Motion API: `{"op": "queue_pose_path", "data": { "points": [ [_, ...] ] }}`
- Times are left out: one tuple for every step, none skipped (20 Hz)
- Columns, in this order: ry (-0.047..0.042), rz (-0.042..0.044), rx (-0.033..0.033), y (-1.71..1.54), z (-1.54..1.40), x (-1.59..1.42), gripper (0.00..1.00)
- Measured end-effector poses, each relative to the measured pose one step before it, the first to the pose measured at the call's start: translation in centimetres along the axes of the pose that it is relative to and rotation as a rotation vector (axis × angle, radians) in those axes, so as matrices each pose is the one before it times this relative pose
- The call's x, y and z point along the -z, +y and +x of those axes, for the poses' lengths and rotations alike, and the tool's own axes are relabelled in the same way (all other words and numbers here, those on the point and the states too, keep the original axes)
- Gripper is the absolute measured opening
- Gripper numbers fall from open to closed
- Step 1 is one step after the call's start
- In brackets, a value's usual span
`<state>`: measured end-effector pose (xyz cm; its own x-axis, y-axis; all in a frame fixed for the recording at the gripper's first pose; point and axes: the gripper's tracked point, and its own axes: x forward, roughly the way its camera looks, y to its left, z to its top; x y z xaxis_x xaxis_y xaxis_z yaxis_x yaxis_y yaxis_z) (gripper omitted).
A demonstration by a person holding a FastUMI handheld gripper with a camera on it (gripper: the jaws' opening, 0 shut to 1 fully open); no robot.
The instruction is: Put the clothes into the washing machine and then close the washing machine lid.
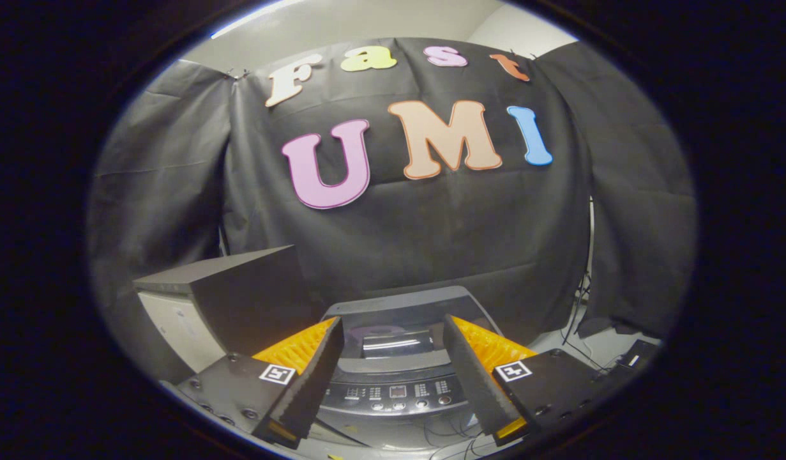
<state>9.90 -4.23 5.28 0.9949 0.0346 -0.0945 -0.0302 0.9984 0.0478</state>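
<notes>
Looking along the tool in the gripper view: its two fingers are spread wide apart with nothing between them, so it carries no garment.

Beyond and below the fingers sits the grey top-loading washing machine. Its control panel, a curved strip of buttons with a small display, lies between the fingertips. Just behind that, the dark glossy washing machine lid reads as lying flat over the tub, with a light reflection on its window. Judgement only: lid looks down, but the angle is shallow, so I can't be sure.

Left of the machine, close beside it, stands a dark boxy cabinet with a pale front panel. Black cables trail down the cloth wall to the right of the machine, onto the pale floor.

Clothes: none visible ahead of the fingers or around the machine. Can't tell whether they are already in the drum.

Doing the step well, as I judge it:
- If the load is in, the remaining work is confirming the lid is seated. Approach from above, press near the front edge, not on the window.
- If not, the lid needs lifting first. Hook the front lip with one finger and keep the fingers spread.
- Stay off the control panel; it's directly under the fingertips and easy to bump.
- Keep clear of the cabinet corner on the left when swinging.
</notes>
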Motion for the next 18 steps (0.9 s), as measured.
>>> {"op": "queue_pose_path", "data": {
  "points": [
    [-0.01843, -0.02125, 0.00461, 0.346, -0.983, -0.209, 0.98],
    [-0.01768, -0.02419, -0.00285, 0.564, -0.808, -0.441, 0.98],
    [-0.00586, -0.02430, -0.00572, 0.383, -0.658, -0.029, 0.98],
    [0.00675, -0.01520, -0.00652, 0.356, -0.592, 0.218, 0.97],
    [0.00543, -0.00504, -0.01108, 0.493, -0.632, 0.288, 0.97],
    [0.01451, 0.00688, -0.02066, 0.529, -0.535, 0.558, 0.97],
    [0.00773, 0.01493, -0.01862, 0.580, -0.544, 0.461, 0.97],
    [0.00309, 0.02179, -0.01146, 0.254, -0.465, 0.309, 0.98],
    [-0.01140, 0.00786, 0.00506, -0.217, -0.383, 0.030, 0.98],
    [-0.00965, 0.00021, 0.00681, -0.344, -0.092, -0.323, 0.98],
    [-0.00204, 0.00557, 0.01901, -0.495, -0.106, -0.074, 0.98],
    [-0.01523, 0.01071, -0.00142, -0.135, -0.100, -0.422, 0.98],
    [-0.00930, -0.00136, -0.01192, 0.436, -0.005, -0.345, 0.97],
    [-0.00196, -0.01244, -0.01116, 0.278, -0.042, -0.306, 0.97],
    [0.00370, -0.01220, -0.01486, 0.146, -0.136, -0.211, 0.97],
    [-0.00365, -0.01111, -0.02194, 0.449, -0.321, -0.337, 0.98],
    [-0.00877, -0.00227, -0.01623, 0.389, -0.342, -0.432, 0.98],
    [-0.01276, 0.00441, -0.01062, 0.174, -0.420, -0.651, 0.98]
  ]
}}
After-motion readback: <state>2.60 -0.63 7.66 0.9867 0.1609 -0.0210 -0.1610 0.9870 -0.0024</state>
